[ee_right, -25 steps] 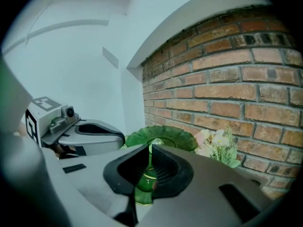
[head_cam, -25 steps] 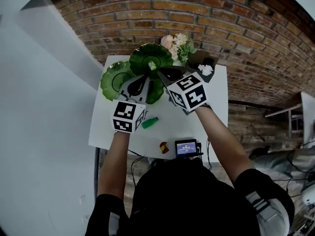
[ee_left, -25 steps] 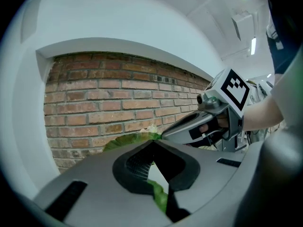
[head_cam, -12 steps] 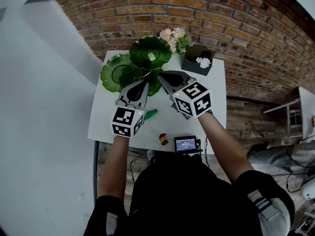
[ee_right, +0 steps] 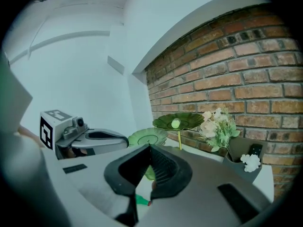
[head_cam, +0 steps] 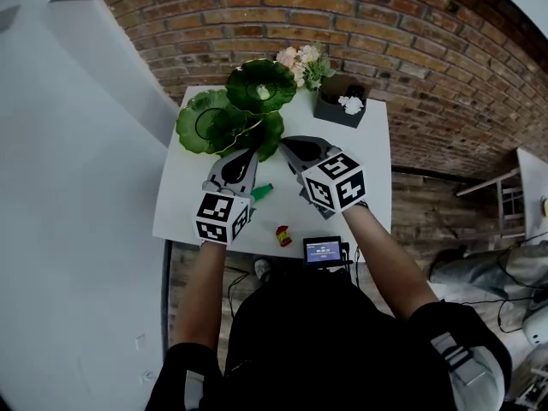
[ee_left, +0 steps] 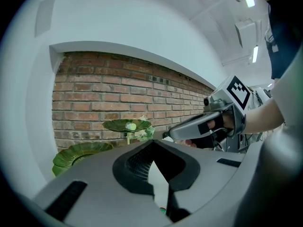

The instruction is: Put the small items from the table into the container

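Note:
The container is a tiered stand of green leaf-shaped dishes (head_cam: pixel 210 120) at the back left of the white table (head_cam: pixel 184 204). A small pale green ball (ee_left: pixel 130 125) (ee_right: pixel 175 123) lies in its top dish (head_cam: pixel 261 84). A small green item (head_cam: pixel 262 192) (ee_right: pixel 141 201) lies on the table between my two grippers. Nearer the front edge lies a small red item (head_cam: pixel 282 235). My left gripper (head_cam: pixel 248 155) (ee_left: pixel 152 144) and right gripper (head_cam: pixel 288 142) (ee_right: pixel 149 148) hover side by side in front of the dishes. Both are shut and hold nothing.
A dark box (head_cam: pixel 342 105) with something white in it and a bunch of pale flowers (head_cam: pixel 301 62) stand at the back right. A small device with a lit screen (head_cam: pixel 323 252) sits at the front edge. A brick wall runs behind the table.
Both grippers have drawn back from the dishes toward the table's front edge. The right gripper, close to the top dish a second ago, is now well clear of it.

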A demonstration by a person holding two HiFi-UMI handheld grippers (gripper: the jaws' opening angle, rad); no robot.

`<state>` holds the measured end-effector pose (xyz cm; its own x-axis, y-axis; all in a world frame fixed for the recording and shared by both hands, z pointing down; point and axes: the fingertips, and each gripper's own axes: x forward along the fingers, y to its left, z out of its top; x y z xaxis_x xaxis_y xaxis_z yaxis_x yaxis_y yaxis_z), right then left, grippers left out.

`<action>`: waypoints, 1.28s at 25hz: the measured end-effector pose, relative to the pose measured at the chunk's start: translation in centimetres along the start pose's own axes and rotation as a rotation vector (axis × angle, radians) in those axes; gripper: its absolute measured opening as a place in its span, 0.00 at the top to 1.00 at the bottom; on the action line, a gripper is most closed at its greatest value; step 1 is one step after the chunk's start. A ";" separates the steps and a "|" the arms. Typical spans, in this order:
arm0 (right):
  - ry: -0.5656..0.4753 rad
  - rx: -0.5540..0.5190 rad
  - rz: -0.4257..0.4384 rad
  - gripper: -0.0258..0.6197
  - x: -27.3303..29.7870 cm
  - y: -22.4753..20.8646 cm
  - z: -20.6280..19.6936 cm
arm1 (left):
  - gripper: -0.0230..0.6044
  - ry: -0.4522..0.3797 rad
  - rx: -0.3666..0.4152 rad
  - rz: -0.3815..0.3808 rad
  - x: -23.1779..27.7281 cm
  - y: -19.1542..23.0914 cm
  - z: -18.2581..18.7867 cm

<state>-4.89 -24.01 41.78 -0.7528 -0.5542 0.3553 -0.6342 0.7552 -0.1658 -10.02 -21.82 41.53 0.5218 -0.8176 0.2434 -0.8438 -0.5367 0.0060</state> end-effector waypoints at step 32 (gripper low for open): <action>-0.007 0.035 0.018 0.94 -1.1 0.1 -0.4 | 0.95 0.000 0.013 -0.008 -0.1 -1.2 0.4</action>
<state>-4.11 -23.21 41.72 -0.7652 -0.5433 0.3452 -0.6263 0.7525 -0.2040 -9.06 -21.18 41.16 0.5285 -0.8132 0.2437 -0.8379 -0.5458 -0.0045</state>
